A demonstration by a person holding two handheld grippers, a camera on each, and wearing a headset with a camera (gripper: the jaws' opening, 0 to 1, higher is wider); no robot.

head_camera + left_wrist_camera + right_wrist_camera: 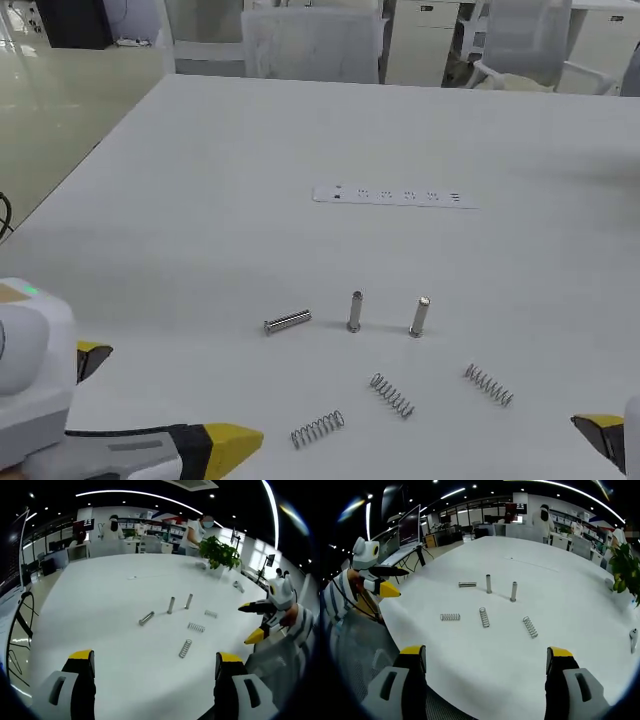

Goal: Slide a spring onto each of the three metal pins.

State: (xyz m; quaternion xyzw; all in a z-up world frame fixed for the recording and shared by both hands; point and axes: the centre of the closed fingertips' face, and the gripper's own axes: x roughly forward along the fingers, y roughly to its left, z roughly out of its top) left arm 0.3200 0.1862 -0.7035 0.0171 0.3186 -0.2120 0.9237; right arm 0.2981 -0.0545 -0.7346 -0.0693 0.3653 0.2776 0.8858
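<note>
The left tongs (154, 659) hover at the near edge of the desk (200, 200), their yellow-tipped jaws wide apart with nothing between them. Just ahead of them the near spring (185, 648) lies flat on the desk. Its long axis points roughly away from these tongs, so the jaws look set to close across its width. The right tongs (486, 652), likewise spread and empty, hover further along the near edge toward the desk's right side. The right spring (530, 626) lies closest to them, ahead and off toward one jaw, slanted across their line. The middle spring (391, 395) rests between those two springs, apart from both. Beyond the springs, toward the middle of the desk, the centre pin (354, 311) and the right pin (420, 316) stand upright, near each other but not touching. The lying pin (287, 321) rests on its side beside them, toward the desk's left edge. No pin carries a spring yet. By position, the near spring seems the left tongs' to take and the right spring the right tongs'.
</note>
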